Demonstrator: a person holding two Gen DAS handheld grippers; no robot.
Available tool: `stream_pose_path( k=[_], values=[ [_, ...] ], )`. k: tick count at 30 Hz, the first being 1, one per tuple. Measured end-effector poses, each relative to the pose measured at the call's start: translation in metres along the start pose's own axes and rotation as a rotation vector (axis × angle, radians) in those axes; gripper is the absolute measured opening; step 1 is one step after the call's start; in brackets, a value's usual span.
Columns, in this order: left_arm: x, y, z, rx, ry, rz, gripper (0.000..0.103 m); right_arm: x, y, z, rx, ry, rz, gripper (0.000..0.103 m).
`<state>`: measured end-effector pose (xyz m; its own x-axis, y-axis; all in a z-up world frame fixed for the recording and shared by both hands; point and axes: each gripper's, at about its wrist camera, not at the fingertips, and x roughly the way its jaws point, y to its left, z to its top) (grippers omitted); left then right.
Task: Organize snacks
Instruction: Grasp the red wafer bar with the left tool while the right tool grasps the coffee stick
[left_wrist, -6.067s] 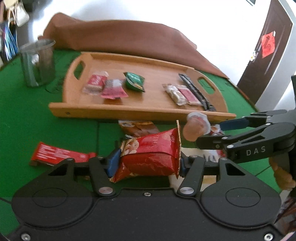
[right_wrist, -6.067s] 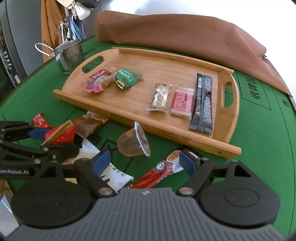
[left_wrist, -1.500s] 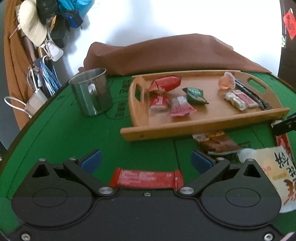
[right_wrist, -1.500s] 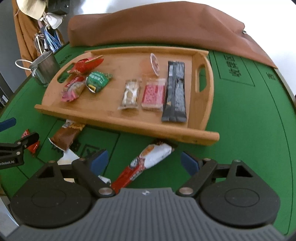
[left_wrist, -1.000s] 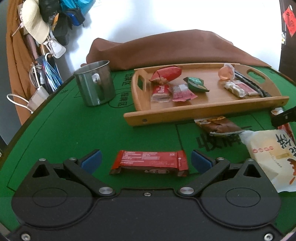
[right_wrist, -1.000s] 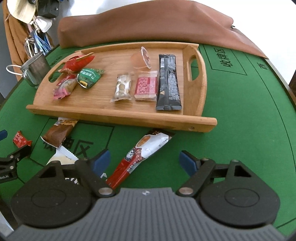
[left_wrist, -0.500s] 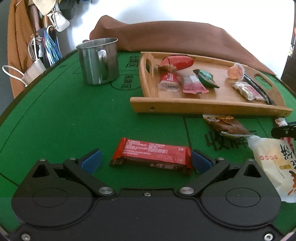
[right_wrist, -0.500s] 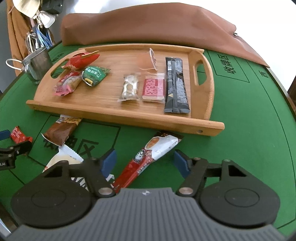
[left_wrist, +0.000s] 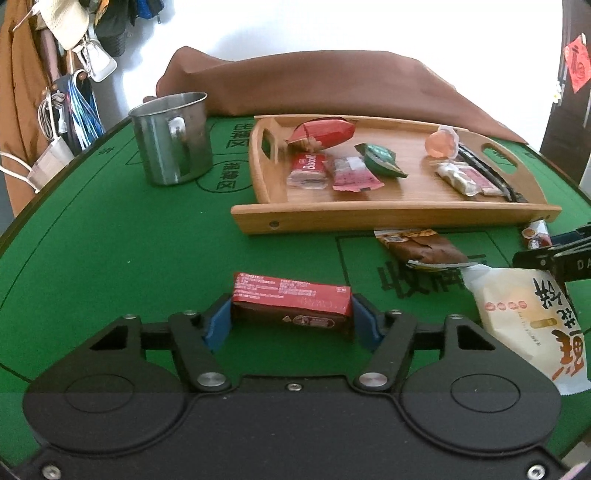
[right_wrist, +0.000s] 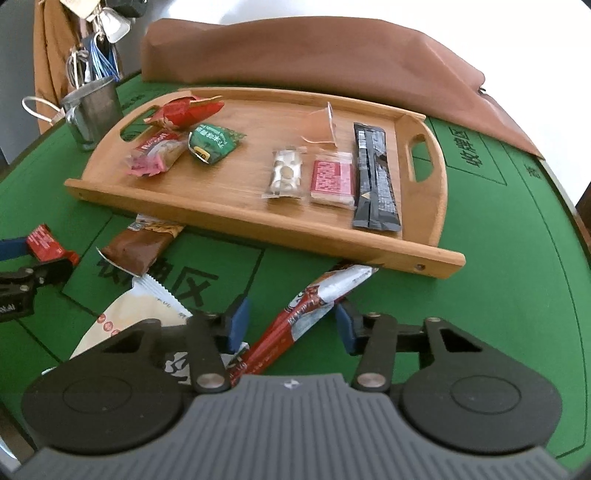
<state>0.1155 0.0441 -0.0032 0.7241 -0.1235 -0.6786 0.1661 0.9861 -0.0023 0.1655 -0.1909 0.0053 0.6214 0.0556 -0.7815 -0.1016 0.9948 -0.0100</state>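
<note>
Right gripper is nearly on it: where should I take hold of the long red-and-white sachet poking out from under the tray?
Grip the red-and-white sachet across its narrow width at mid-length, where it lies bare on the green table. Its far end sits tucked under the wooden tray rim. Come from the near side, along the right gripper line, its open fingers straddling the strip, then draw back.

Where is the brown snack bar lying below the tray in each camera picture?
Left wrist view: the brown snack bar lies right of center, just below the tray's front rim.
Right wrist view: it lies at left, its end tucked under the rim.
Shared landmark: the wooden tray.
</note>
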Motion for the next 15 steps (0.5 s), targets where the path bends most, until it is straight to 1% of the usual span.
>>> stream_pose_path(
  k=[1, 4, 5, 8, 15],
  values=[
    [0.000, 0.000, 0.000, -0.002, 0.000, 0.001, 0.064, -0.002, -0.002, 0.001, 0.014, 0.001, 0.011, 0.038],
    [-0.002, 0.000, 0.000, -0.012, 0.003, -0.006, 0.064, -0.004, -0.010, 0.003, 0.072, 0.022, 0.088, 0.032],
    [-0.002, 0.000, 0.000, -0.014, 0.003, -0.007, 0.064, -0.004, -0.014, 0.004, 0.090, 0.030, 0.108, 0.031],
    [-0.006, 0.001, 0.001, -0.020, -0.005, -0.010, 0.064, -0.005, -0.021, 0.005, 0.127, 0.041, 0.131, 0.030],
    [-0.018, 0.001, 0.007, -0.015, -0.041, -0.019, 0.064, -0.016, -0.027, 0.009, 0.148, 0.021, 0.137, 0.026]
  ],
)
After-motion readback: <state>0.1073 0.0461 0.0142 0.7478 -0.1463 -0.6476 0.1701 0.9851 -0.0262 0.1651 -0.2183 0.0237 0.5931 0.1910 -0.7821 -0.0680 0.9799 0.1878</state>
